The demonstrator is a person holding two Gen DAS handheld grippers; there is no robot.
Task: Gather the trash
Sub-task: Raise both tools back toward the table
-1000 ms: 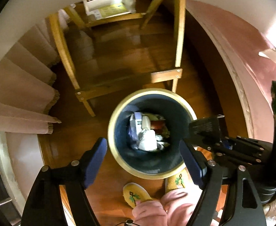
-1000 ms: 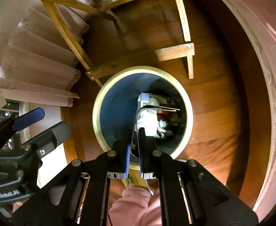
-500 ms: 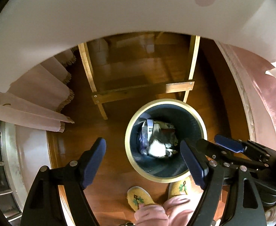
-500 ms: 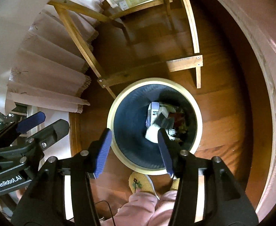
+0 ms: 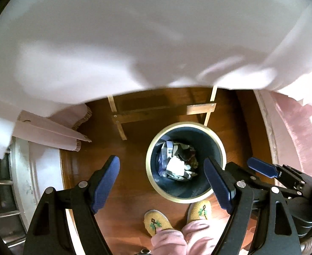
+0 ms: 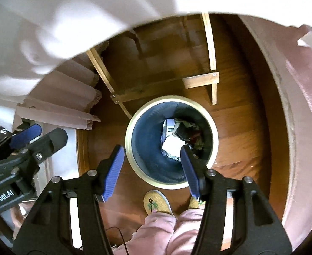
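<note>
A round dark-blue bin with a pale gold rim (image 5: 148,159) (image 6: 128,131) stands on the wooden floor far below me. Crumpled paper and wrappers (image 5: 178,163) (image 6: 175,137) lie at its bottom. My left gripper (image 5: 162,180) is open and holds nothing, high above the floor with the bin under its right finger. My right gripper (image 6: 151,165) is open and empty too, directly above the bin. Each gripper shows at the edge of the other's view.
A white tablecloth (image 5: 134,31) (image 6: 60,10) fills the upper part of both views. A wooden frame (image 5: 162,110) (image 6: 164,85) stands behind the bin. A person's yellow slippers (image 5: 158,223) (image 6: 158,203) and pink trouser legs (image 6: 156,229) are beside the bin. A pink rug (image 6: 305,106) lies right.
My right gripper was shut on a thin piece of trash over the bin; it has opened, and the piece is no longer in its jaws. Both grippers have risen, and the tablecloth now fills more of the views.
</note>
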